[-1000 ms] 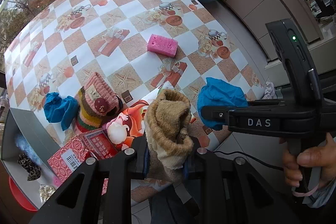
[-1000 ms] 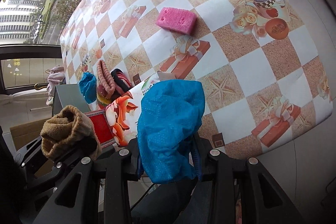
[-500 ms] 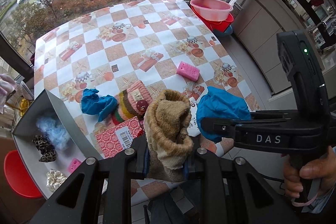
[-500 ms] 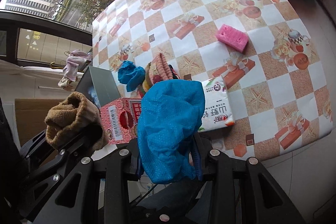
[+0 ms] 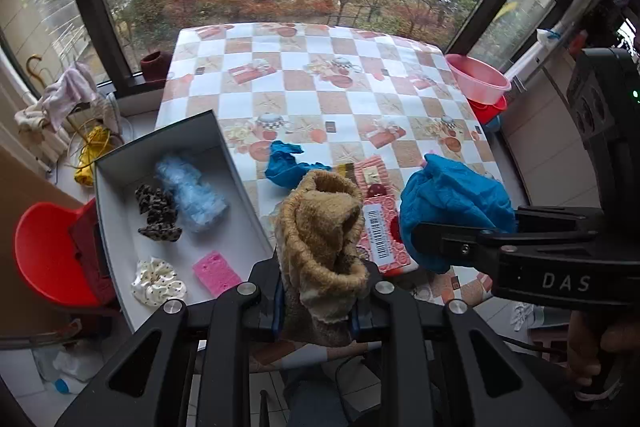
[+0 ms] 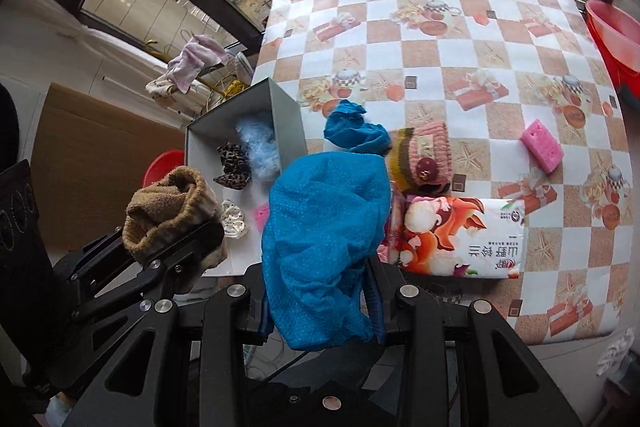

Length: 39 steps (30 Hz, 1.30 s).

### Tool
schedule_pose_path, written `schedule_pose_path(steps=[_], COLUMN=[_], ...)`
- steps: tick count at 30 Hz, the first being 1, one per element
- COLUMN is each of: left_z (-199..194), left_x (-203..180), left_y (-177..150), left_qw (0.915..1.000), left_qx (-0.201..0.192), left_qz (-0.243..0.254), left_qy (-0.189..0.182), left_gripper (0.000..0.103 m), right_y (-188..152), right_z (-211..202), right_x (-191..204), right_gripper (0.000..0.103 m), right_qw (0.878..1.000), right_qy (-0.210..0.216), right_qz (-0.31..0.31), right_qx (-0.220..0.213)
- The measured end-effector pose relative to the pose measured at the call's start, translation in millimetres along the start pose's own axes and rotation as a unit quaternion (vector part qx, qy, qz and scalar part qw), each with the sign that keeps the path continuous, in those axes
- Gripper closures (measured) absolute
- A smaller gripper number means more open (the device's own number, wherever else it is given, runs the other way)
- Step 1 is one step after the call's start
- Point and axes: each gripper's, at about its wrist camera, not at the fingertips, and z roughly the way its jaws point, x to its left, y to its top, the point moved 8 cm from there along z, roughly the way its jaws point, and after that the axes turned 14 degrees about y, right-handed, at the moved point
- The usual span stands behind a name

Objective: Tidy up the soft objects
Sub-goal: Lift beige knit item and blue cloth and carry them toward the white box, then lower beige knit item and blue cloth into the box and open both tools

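My left gripper (image 5: 318,311) is shut on a tan fuzzy sock (image 5: 320,231), held above the table's near edge beside the grey box (image 5: 224,143). My right gripper (image 6: 320,311) is shut on a blue cloth (image 6: 324,227), just right of the left one. In the right wrist view the tan sock (image 6: 168,211) and grey box (image 6: 288,123) lie at left. The box holds a light blue puff (image 5: 192,191), a leopard scrunchie (image 5: 156,213), a cream scrunchie (image 5: 156,283) and a pink sponge (image 5: 216,273). On the table lie another blue cloth (image 6: 352,133), a striped knit hat (image 6: 424,155) and a pink sponge (image 6: 542,151).
A tissue pack (image 6: 460,239) and a red printed box (image 5: 382,231) sit at the checkered table's (image 5: 320,79) near edge. Pink and red basins (image 5: 478,83) stand at the right corner. A red chair (image 5: 48,251) is left of the box. Windows run behind.
Both grippers have risen and pulled back from the table while rolling, each still gripping its cloth. The grey box and its contents have come into full view at left.
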Motion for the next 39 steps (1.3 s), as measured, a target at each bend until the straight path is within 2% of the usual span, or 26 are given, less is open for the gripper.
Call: schedule_pose_path(steps=[6,11,16,21,25,39], left_z=[-7,-13,-24,-36,-42,-55], left_x=[55,83,97,111,121,134], left_y=[-23,-50,-76,-97,-105,-123], left_qw=[0.9945,0.9813,0.9695,0.9585,0.9524,0.9416], left_qx=[-0.003,0.005,0.01,0.012,0.013,0.015], left_qz=[-0.096,-0.182,-0.226,-0.259,-0.274,-0.295], left_qy=[0.042,0.064,0.094,0.119,0.132,0.162], left_gripper=[0.078,0.078,0.078,0.078,0.078,0.078], right_y=[5,-3,-19,-38,-46,-59], right_z=[39,62,86,105,113,137], right_x=[52,84,101,120,132,145], right_gripper=[0.065,0.065,0.065,0.065,0.065,0.065], right_qw=[0.993,0.977,0.96,0.944,0.934,0.921], right_qy=[0.011,0.013,0.024,0.036,0.042,0.047], right_qz=[-0.091,-0.169,-0.207,-0.238,-0.258,-0.268], right_qx=[0.069,0.131,0.187,0.228,0.243,0.279])
